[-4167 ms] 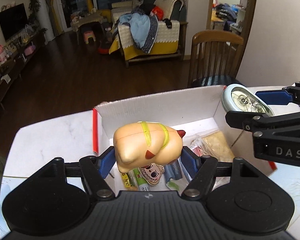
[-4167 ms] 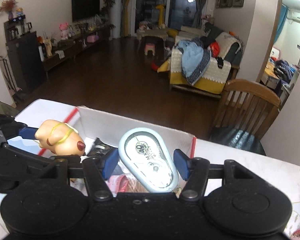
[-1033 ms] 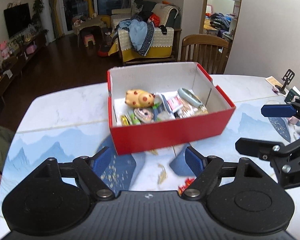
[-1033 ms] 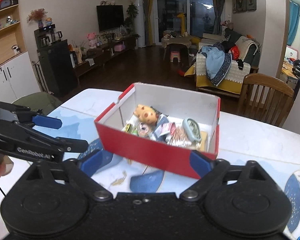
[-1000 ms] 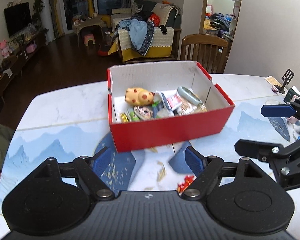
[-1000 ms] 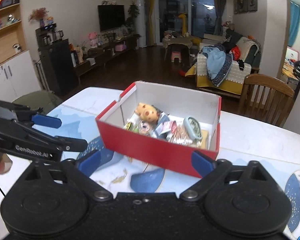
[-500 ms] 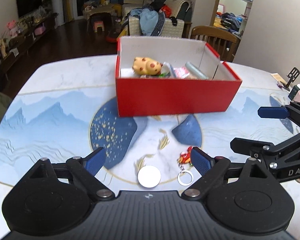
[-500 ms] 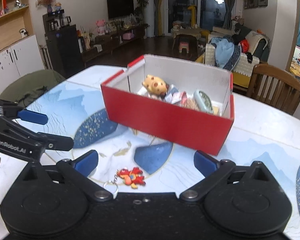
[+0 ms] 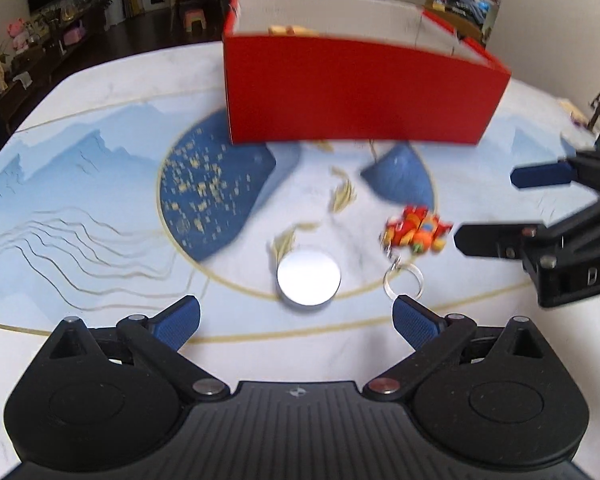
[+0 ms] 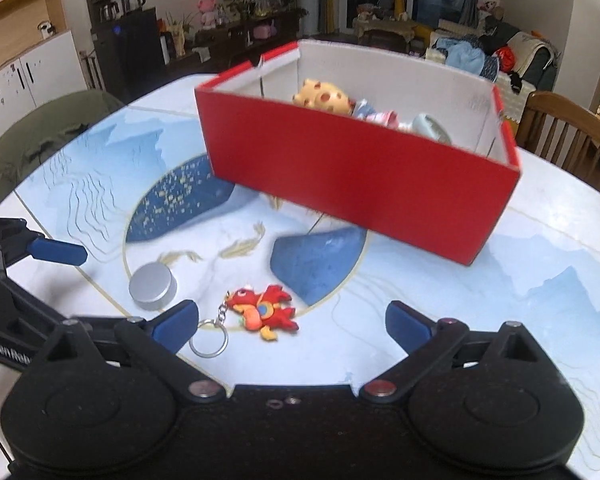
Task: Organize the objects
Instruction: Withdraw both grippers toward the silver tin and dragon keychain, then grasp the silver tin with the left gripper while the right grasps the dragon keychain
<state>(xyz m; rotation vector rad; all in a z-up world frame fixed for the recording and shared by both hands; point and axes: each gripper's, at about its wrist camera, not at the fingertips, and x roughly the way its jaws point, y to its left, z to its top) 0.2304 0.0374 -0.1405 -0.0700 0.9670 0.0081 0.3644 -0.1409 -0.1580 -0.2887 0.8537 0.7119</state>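
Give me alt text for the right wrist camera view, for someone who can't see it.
Open right tongs hover over a red dragon keychain on a blue-patterned table. A silver round tin lies left of it, a filled red box behind, and the open left tongs at the left edge.

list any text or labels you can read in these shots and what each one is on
"GenRob", cut off by the frame edge: on the left hand-held gripper, seen in the right wrist view.
"DA", cut off at the frame edge: on the right hand-held gripper, seen in the left wrist view.
Red box, keychain, silver tin: no readable text.
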